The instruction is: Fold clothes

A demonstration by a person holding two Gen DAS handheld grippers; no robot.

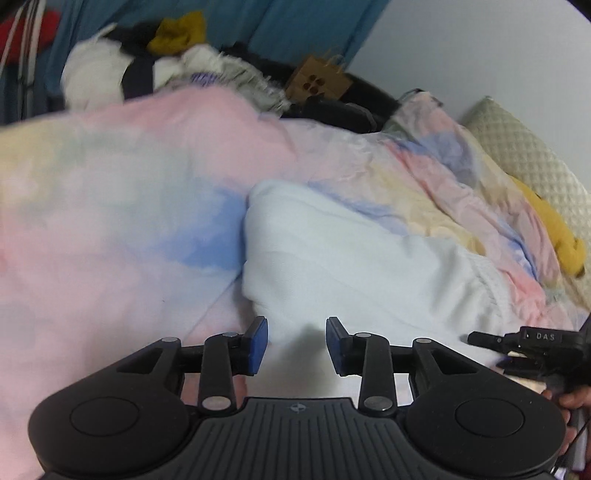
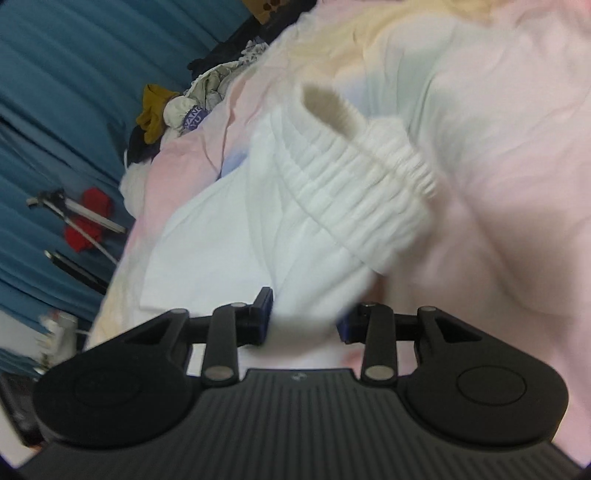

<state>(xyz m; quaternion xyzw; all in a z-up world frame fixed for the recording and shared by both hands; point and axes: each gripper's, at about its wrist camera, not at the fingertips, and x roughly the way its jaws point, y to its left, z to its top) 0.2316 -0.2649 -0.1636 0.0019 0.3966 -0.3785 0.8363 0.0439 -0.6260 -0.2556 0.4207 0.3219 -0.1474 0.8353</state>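
Garment (image 1: 351,258) lies on the bedspread (image 1: 110,203) covering the bed. Clothes pile (image 1: 155,62) sits behind the bedspread, before the curtain (image 1: 295,22). Pillow (image 1: 524,147) lies at right.

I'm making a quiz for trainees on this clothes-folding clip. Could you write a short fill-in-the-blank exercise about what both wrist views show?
1. The white garment with a ribbed elastic waistband lies on a pastel tie-dye ____.
2. The left gripper, over that garment, has its jaws ____.
3. White fabric sits between the fingers of the ____ gripper.
4. The hanging curtain behind the clothes pile is ____ in colour.

Missing words: bedspread; open; right; blue
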